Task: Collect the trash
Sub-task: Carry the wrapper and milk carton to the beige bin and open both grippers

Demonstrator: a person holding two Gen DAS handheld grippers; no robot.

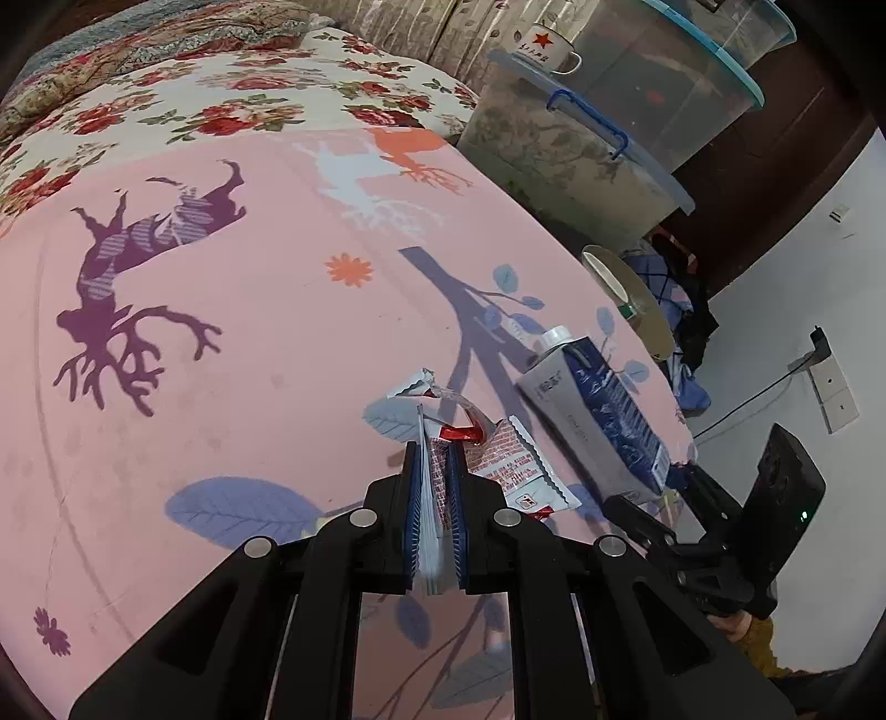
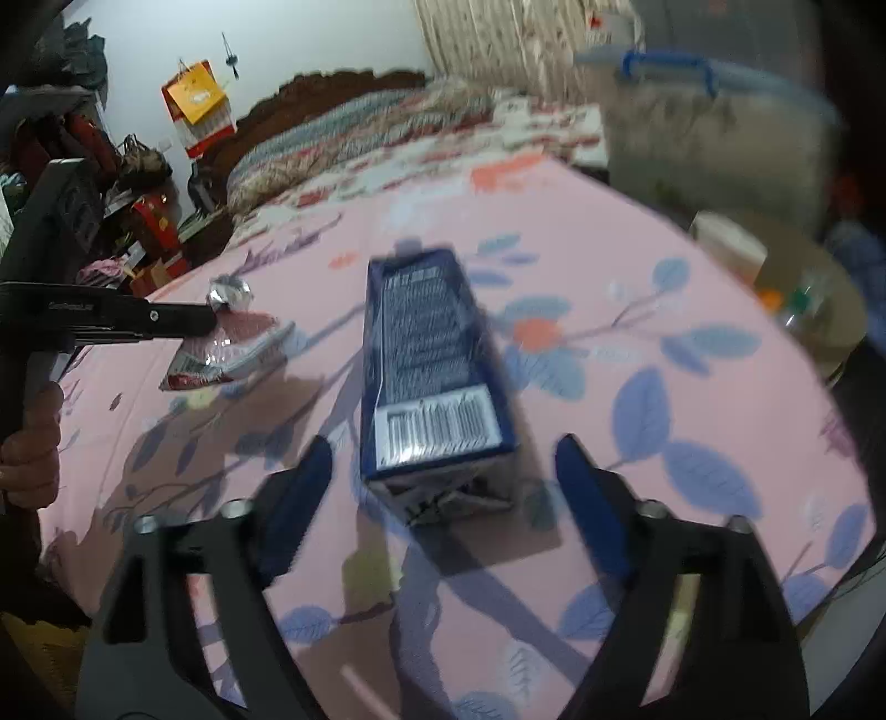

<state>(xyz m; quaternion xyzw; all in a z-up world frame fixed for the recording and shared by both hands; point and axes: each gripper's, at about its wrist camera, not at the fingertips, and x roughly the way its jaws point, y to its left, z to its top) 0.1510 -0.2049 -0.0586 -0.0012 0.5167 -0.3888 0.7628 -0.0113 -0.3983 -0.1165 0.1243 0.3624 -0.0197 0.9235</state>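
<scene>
My left gripper (image 1: pixel 433 451) is shut on a snack wrapper (image 1: pixel 498 459) with a red brick print, on the pink bedsheet (image 1: pixel 249 360). The wrapper also shows in the right wrist view (image 2: pixel 232 349), with the left gripper (image 2: pixel 213 318) on it. A blue and white drink carton (image 1: pixel 598 410) lies on its side just right of the wrapper. In the right wrist view the carton (image 2: pixel 426 376) lies straight ahead of my right gripper (image 2: pixel 443 459), which is open with its fingers on either side of the carton's near end.
A shallow bowl (image 1: pixel 631 293) sits at the bed's right edge. Clear storage bins (image 1: pixel 581 149) with blue lids stand behind it, a mug (image 1: pixel 545 47) on one lid. Floral bedding (image 1: pixel 166 83) lies at the far end. The bed edge drops off to the right.
</scene>
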